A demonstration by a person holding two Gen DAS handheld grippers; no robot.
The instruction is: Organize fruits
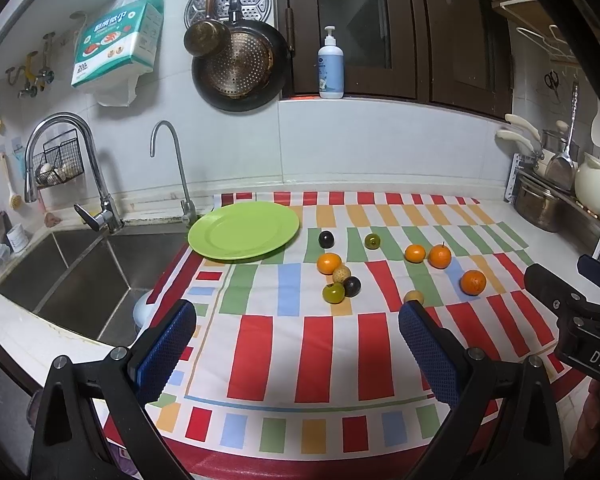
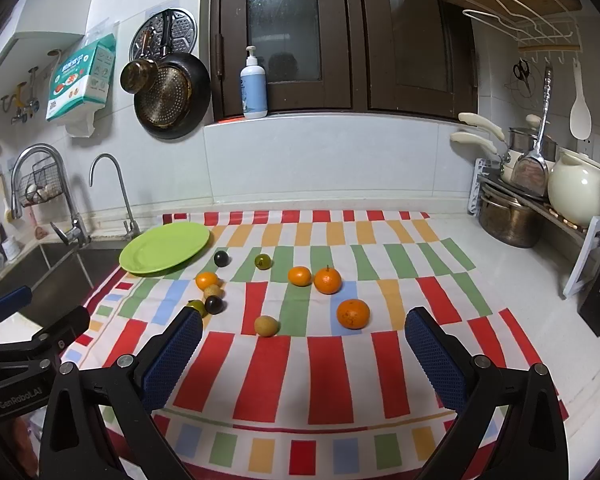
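Left wrist view. Left gripper (image 1: 298, 330): blue-padded fingers spread wide, holding nothing, hovering over the near edge of the striped cloth (image 1: 296, 360). Green plate (image 1: 244, 231): bare, at the cloth's far left corner, just beside the sink (image 1: 80, 272). Fruits on the cloth, right of the plate:
- dark fruit (image 1: 326, 239), nearest the plate rim;
- green fruit (image 1: 373, 241), alone, mid-cloth towards the far edge;
- cluster of four: orange (image 1: 329, 263), tan fruit (image 1: 341, 273), dark fruit (image 1: 351, 286), green fruit (image 1: 333, 293), touching or nearly so;
- two oranges (image 1: 415, 253) (image 1: 439, 256) side by side;
- single orange (image 1: 473, 282) towards the right edge;
- tan fruit (image 1: 413, 297), partly hidden behind the right finger pad.

Right gripper (image 1: 588, 280): seen in part at the cloth's right edge.

Right wrist view. Right gripper (image 2: 304, 334): fingers spread wide, empty, over the cloth's near edge. Same plate (image 2: 165, 247) at the far left corner. Closest fruits: tan fruit (image 2: 266, 325) and orange (image 2: 353, 313), both between the fingers and further off. The cluster sits beside the left finger pad, which covers part of its green fruit (image 2: 196, 305). Left gripper (image 2: 20, 308): at the cloth's left edge, fingers apart.
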